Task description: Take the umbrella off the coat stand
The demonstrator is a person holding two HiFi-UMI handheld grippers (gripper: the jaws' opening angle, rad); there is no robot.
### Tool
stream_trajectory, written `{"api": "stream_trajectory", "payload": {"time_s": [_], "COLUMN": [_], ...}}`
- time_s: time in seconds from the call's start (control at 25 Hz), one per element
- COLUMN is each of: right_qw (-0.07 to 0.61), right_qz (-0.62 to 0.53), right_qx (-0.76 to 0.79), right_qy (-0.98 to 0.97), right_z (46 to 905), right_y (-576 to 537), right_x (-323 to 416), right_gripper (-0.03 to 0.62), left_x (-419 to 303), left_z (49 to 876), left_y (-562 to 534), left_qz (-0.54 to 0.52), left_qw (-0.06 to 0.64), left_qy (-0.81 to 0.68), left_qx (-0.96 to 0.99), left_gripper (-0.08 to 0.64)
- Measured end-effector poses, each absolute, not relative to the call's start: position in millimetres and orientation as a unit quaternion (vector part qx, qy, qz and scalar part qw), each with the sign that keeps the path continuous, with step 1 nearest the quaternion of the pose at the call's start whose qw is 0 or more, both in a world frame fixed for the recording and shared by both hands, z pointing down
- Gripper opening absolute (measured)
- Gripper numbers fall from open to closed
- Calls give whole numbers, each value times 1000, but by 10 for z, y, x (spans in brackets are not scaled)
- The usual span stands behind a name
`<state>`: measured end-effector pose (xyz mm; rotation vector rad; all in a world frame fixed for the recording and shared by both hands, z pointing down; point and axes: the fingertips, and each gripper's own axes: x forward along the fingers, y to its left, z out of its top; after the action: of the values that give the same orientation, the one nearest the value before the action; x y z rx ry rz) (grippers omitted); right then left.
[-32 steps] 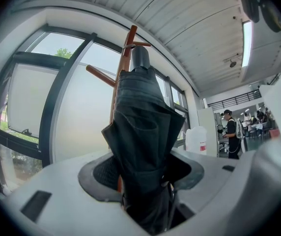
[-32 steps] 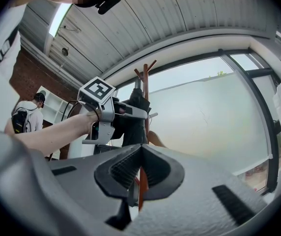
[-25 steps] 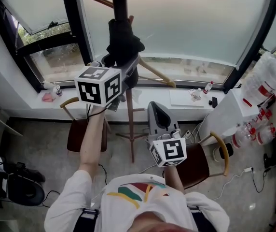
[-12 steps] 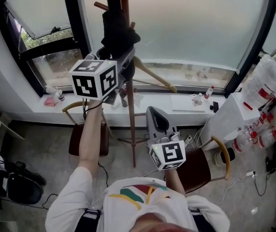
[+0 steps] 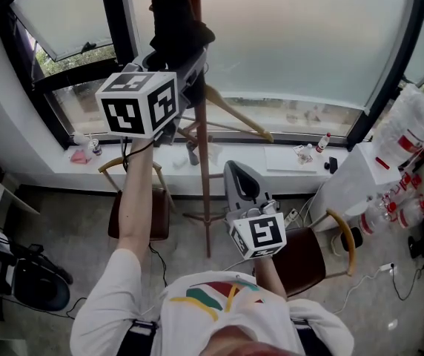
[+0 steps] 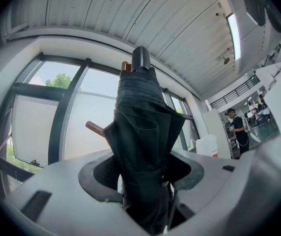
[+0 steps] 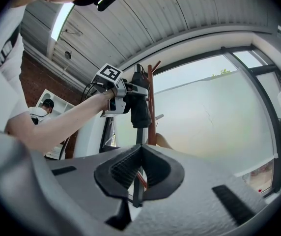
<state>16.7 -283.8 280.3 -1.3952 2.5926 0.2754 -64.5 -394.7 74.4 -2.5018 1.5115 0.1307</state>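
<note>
Left gripper (image 5: 187,73) clamped on folded black umbrella (image 5: 175,28), beside coat stand (image 5: 203,188); right gripper (image 7: 140,149) closed, empty

Angled coat stand pegs (image 5: 238,117) crowd the umbrella (image 5: 176,22), while room lies open right of the pole (image 5: 202,176).

Brown chair (image 5: 312,256), sill (image 5: 238,148), perhaps bottles (image 5: 320,139)

Black-framed frosted windows (image 5: 293,43), white sill (image 5: 227,148), grey floor (image 5: 64,213), brown chairs (image 5: 308,258).
</note>
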Motion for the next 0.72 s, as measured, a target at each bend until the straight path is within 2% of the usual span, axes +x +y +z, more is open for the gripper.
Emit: {"api": "stream_trajectory", "payload": {"time_s": [0.72], "right_qw": [107], "right_qz": [105], "right_qx": [-469], "right_qy": [870], "right_z": [2646], "right_y": [-2816], "right_x": [79], "right_gripper": [0], "left_x": [-1011], "left_z": [190], "left_y": [-3713], "left_qz": [69], "left_qw": [158], "left_qy": [543], "left_qx": [-822], "left_gripper": [250]}}
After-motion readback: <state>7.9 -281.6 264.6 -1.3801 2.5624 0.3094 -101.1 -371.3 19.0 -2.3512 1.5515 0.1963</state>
